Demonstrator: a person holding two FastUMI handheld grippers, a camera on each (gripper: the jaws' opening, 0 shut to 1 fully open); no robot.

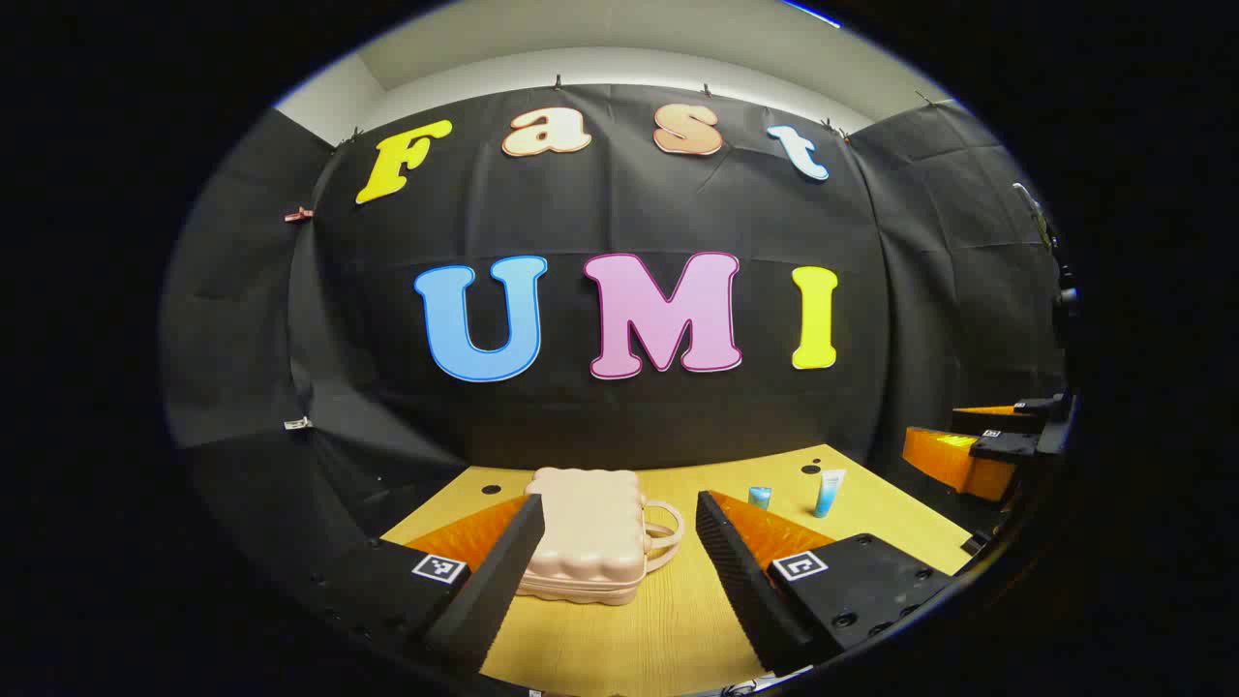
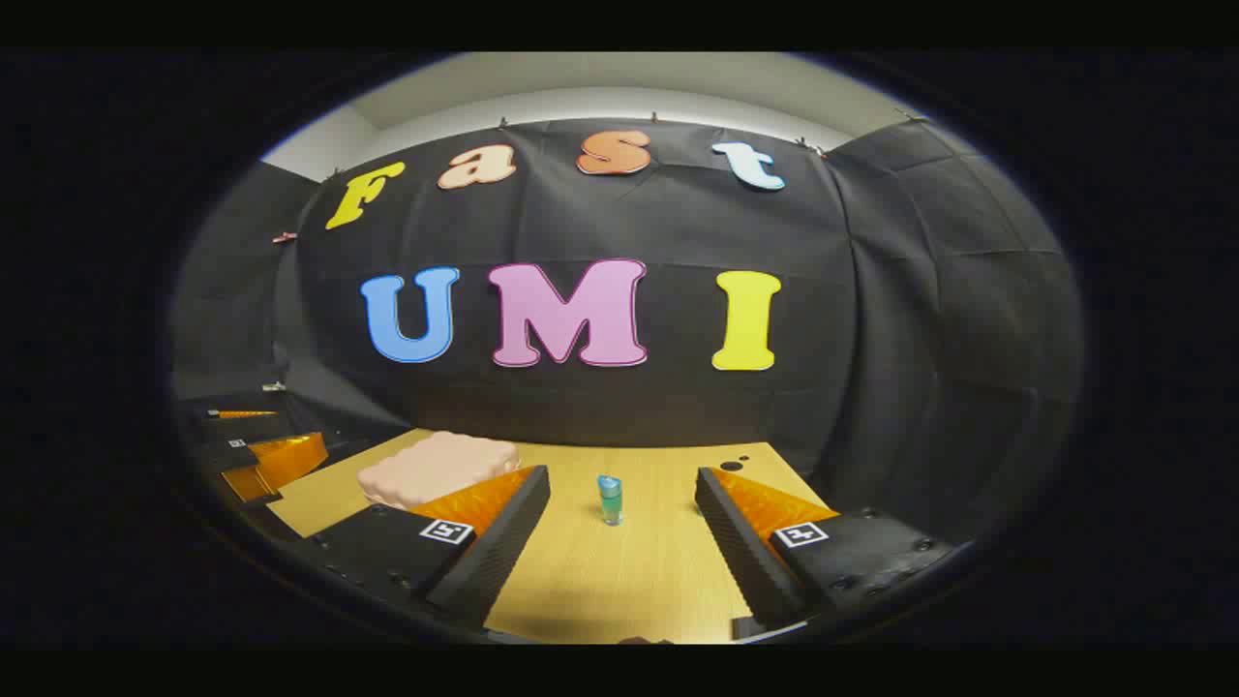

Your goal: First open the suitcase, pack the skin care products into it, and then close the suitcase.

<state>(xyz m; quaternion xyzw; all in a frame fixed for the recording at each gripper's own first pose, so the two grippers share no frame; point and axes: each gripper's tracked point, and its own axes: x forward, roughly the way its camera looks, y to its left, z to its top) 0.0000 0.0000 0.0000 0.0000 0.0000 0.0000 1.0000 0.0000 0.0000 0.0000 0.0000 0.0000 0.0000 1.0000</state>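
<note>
Over a pale wooden tabletop [image 1: 668, 620] now, in the left gripper view: left tongs [image 1: 619, 528] spread wide, nothing between the fingers but air, hovering above the wood. Straight ahead, a small pink suitcase [image 1: 589, 532] with a scalloped edge, lying flat on the tabletop, lid down and shut, looped handle pointing right toward the products. Partly masked by the left finger [image 1: 503, 571] of those tongs, not touched by it as far as can be judged. Farther right and well back on the wood, two skin care items close together: a short blue tube [image 1: 760, 498] and a taller light-blue tube [image 1: 829, 492], both upright, both apart from the suitcase. At the far right edge of the same view, right tongs [image 1: 978, 440] showing as orange and black wedges, off to the side of the tabletop. Switching to the right gripper view: right tongs [image 2: 622, 489] also gaping, empty, fingers either side of open tabletop [image 2: 619, 581]. Dead centre between those fingers but farther off, blue tube [image 2: 610, 500] upright; a second tube behind it not separable from here. Suitcase [image 2: 436, 467] off to the left, closed, its near corner hidden behind the left finger [image 2: 489, 542]. Beyond it at the left rim, left tongs [image 2: 266, 455], orange and black, beside the tabletop's edge. Black cloth wall [image 2: 871, 339] behind everything.
</note>
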